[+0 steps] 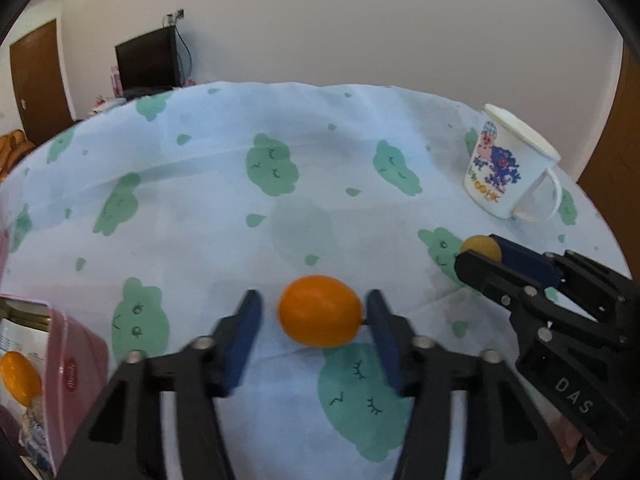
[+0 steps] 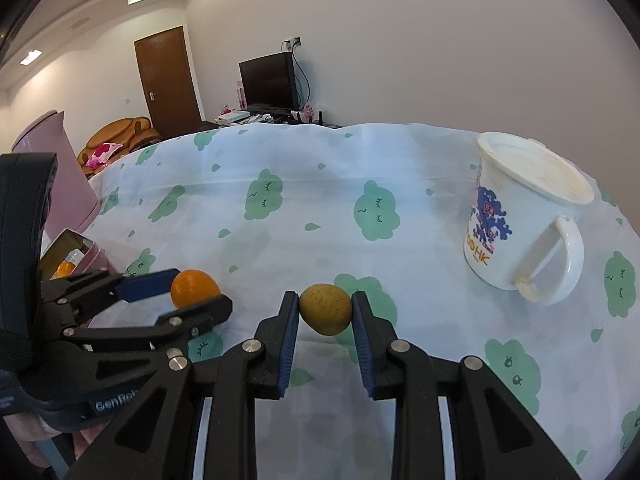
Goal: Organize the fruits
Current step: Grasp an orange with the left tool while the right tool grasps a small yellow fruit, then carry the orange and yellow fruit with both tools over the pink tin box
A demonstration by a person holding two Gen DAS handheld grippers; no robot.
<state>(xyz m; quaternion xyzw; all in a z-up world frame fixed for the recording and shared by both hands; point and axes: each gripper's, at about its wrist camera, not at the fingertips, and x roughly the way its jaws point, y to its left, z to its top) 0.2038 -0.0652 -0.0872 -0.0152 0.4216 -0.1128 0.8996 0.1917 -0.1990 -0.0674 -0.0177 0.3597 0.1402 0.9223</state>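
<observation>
An orange kumquat (image 1: pixel 321 311) lies on the cloth between the fingers of my left gripper (image 1: pixel 315 312); the right pad touches it, the left pad stands a little off. It also shows in the right wrist view (image 2: pixel 195 287). My right gripper (image 2: pixel 325 314) is shut on a yellow-green kumquat (image 2: pixel 326 309), both pads against it; it also shows in the left wrist view (image 1: pixel 480 247). A pink box (image 1: pixel 76 372) at the left holds another orange kumquat (image 1: pixel 19 376).
A white printed mug (image 2: pixel 520 228) stands at the right of the table, also in the left wrist view (image 1: pixel 508 168). The table carries a pale blue cloth (image 1: pixel 320 184) with green shapes. A pink lid (image 2: pixel 56 168) rises at the left.
</observation>
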